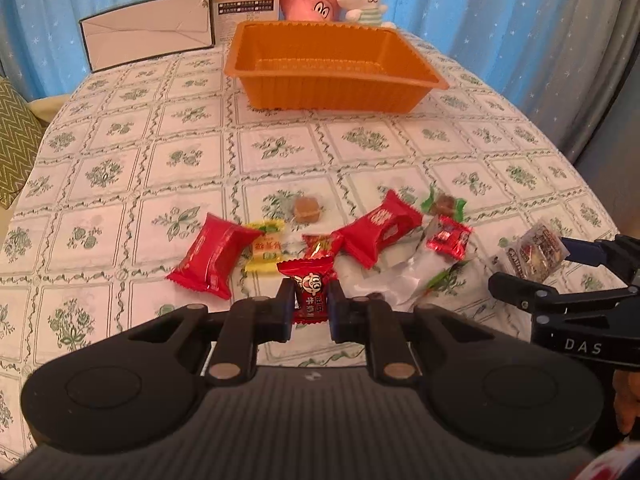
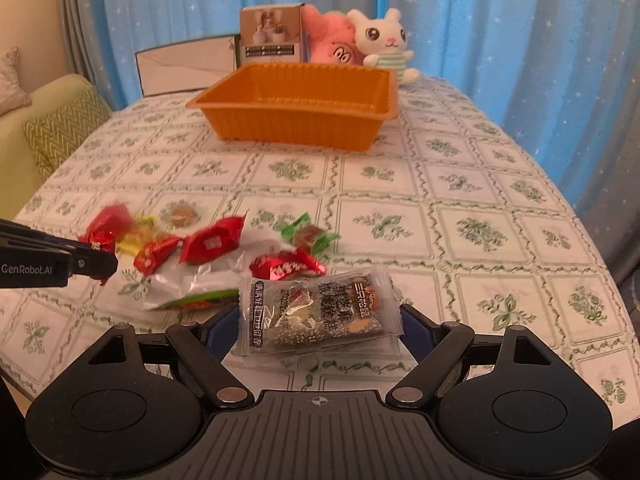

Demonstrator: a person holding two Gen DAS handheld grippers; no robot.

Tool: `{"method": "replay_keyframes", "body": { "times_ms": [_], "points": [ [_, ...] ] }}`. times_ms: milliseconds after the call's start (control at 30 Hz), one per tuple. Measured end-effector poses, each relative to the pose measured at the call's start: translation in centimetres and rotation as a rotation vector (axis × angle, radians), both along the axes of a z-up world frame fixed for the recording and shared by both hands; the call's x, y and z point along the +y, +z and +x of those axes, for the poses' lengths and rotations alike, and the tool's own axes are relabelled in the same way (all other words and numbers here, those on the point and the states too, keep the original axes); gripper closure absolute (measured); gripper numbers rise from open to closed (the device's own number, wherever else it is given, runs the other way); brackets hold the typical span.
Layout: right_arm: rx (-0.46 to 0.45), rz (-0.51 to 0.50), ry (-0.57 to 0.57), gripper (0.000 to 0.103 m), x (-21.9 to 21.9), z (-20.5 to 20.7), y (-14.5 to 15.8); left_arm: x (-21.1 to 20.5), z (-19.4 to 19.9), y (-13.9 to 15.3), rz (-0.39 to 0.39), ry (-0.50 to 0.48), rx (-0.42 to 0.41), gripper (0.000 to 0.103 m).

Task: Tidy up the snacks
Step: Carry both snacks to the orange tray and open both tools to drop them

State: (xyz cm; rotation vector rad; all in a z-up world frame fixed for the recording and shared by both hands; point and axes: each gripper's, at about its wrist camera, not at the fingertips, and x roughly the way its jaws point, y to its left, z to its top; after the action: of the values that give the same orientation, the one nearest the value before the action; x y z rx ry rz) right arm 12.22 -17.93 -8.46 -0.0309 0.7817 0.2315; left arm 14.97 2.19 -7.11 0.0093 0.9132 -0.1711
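The left gripper (image 1: 311, 304) is clamped tight on a small red candy packet (image 1: 310, 292), held upright between its pads at the near edge of the pile of loose snacks (image 1: 320, 240) on the surface (image 1: 160, 160). The right gripper (image 2: 316, 328) has its jaws spread wide around a clear-wrapped dark sesame snack packet (image 2: 320, 312), which spans the gap from pad to pad just right of the pile. The orange tray (image 2: 296, 108) sits empty toward the far side, well apart from the snacks, with a white bunny plush (image 2: 384, 44), a pink plush (image 2: 328, 40) and a small box (image 2: 272, 36) behind it.
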Motion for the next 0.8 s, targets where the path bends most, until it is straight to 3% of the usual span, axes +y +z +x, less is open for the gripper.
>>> {"method": "replay_keyframes", "body": {
  "times_ms": [333,600,800],
  "points": [
    [-0.087,0.053,0.007,0.02,-0.1,5.1,4.2,-1.3,5.6,4.1,-0.038,-0.032,-0.089,0.088],
    [-0.18,0.093,0.017,0.02,0.1,14.0,8.0,-1.3,14.2,6.9,-0.073,-0.029,-0.166,0.088],
    [-0.15,0.102,0.017,0.02,0.2,20.5,7.6,-0.8,20.1,6.5,-0.065,-0.023,-0.169,0.088]
  ]
}}
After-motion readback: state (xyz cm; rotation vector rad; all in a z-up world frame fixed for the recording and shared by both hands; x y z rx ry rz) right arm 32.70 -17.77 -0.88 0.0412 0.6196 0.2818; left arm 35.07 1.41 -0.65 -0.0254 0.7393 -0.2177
